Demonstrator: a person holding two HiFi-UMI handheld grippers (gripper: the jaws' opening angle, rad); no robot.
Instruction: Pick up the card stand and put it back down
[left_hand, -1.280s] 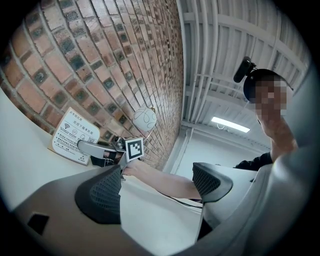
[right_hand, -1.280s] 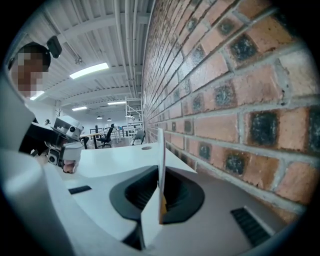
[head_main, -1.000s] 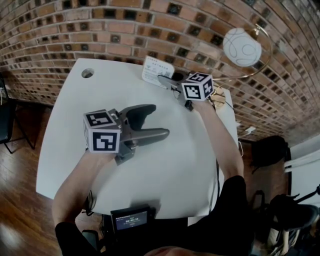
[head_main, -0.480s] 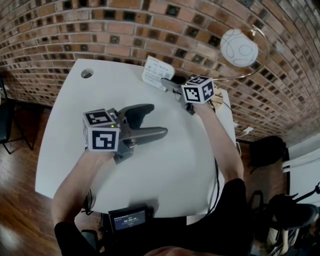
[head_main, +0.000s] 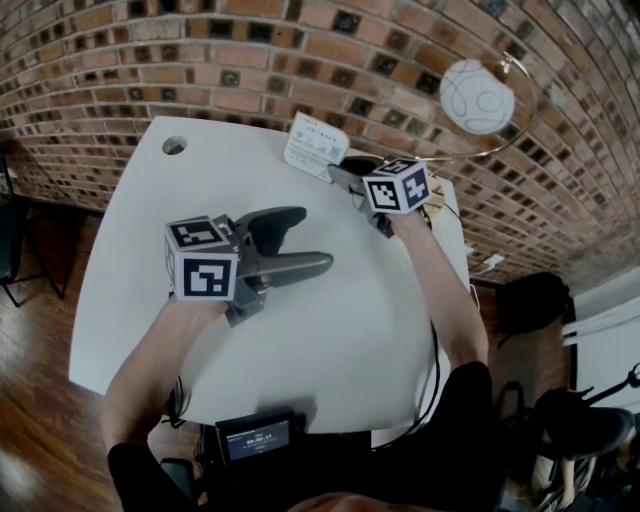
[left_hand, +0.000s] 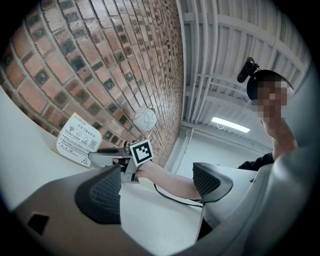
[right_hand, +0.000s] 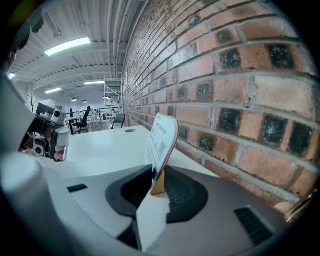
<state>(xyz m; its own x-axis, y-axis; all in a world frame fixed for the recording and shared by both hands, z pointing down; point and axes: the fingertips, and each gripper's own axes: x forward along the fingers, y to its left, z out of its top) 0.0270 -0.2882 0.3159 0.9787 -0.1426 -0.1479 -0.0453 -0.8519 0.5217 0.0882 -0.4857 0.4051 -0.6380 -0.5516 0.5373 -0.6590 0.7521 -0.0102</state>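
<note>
Right claw (right_hand: 159, 186) is gripping the card stand (right_hand: 162, 145), its pads partly closed and pressing the lower edge from both sides. The card stand is sitting upright at the far edge of the table (head_main: 150, 260), just beside the brick wall (head_main: 200, 60). Left claw (left_hand: 157, 187) is hovering over mid-table, spread wide and holding nothing, well apart from the stand.

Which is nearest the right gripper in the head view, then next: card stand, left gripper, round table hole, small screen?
1. card stand, between the jaws of the right gripper.
2. left gripper, down-left of it.
3. round table hole, far left.
4. small screen, bottom of the view.
</note>
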